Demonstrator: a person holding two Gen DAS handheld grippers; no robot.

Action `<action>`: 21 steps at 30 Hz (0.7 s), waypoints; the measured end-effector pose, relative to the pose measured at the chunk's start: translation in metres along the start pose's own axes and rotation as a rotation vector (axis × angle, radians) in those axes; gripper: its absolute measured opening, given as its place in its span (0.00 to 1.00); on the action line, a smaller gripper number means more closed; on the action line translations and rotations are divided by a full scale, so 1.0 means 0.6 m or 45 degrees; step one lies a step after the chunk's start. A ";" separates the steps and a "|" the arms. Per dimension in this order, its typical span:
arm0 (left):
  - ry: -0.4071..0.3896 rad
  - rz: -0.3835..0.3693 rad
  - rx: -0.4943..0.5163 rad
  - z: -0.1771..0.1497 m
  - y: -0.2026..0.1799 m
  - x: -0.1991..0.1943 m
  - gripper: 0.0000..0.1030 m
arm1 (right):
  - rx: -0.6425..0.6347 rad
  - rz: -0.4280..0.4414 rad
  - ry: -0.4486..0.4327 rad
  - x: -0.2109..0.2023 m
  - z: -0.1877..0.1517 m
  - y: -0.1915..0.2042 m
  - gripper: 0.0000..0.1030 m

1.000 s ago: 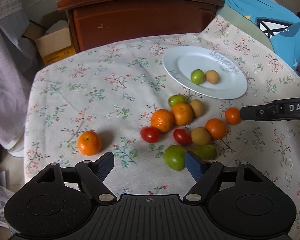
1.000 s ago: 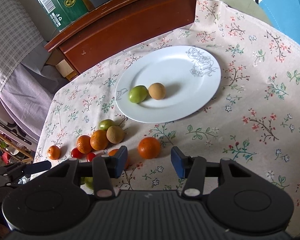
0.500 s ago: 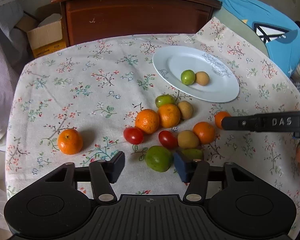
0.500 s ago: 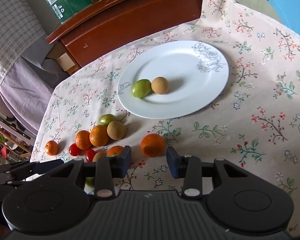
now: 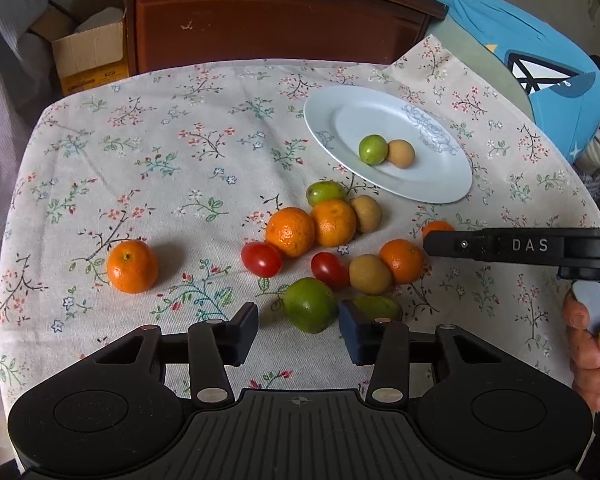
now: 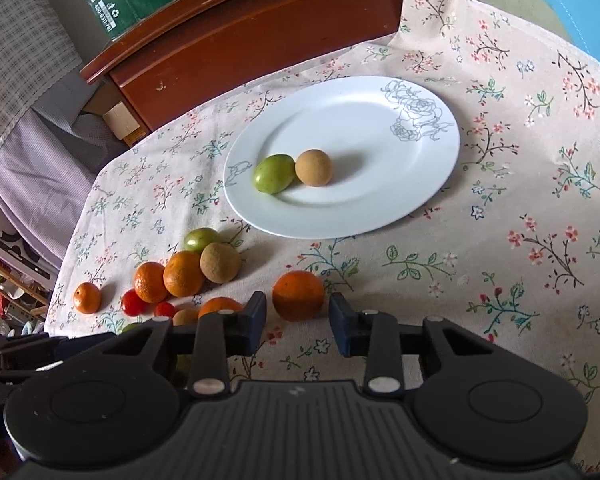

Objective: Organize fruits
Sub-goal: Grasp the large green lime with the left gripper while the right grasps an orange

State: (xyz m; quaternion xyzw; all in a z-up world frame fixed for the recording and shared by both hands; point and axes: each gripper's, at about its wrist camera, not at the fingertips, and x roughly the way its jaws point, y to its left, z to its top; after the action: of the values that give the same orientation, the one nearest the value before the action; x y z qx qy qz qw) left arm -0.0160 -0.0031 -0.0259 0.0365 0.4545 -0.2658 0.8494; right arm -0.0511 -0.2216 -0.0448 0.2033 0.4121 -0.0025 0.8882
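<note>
Between the dark blue pads of the left gripper (image 5: 298, 330) sits a smooth, rounded green fruit (image 5: 310, 305); the jaws are closing, the right pad close against the skin, the left one still apart from it; a second green fruit (image 5: 378, 307) peeks just behind the right pad; beyond lie two glossy red tomatoes (image 5: 261, 259), dull brown round fruits (image 5: 370, 274) and dimpled oranges (image 5: 290, 232) in a loose cluster on the floral cloth (image 5: 140, 168); one orange (image 5: 132, 266) rests well apart to the left. Over at the right gripper (image 6: 298, 324), the jaws are closing around a pebbly small orange (image 6: 298, 295), with narrow gaps on both sides; a hand (image 5: 592, 344) grips its handle; farther off, the glazed white plate (image 6: 380, 208), oval with a grey rose drawing, holds one green fruit touching one tan round fruit; a polished reddish wooden cabinet (image 5: 276, 20) stands past the table edge.
</note>
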 end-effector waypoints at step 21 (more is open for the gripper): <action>-0.018 -0.005 0.031 0.003 -0.009 0.015 0.29 | -0.036 -0.002 -0.019 0.001 -0.003 0.004 0.27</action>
State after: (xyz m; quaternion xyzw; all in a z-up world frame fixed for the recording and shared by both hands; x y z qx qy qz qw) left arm -0.0133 -0.0124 -0.0311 0.0440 0.4454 -0.2731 0.8515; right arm -0.0516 -0.2187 -0.0451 0.1904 0.4055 0.0012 0.8941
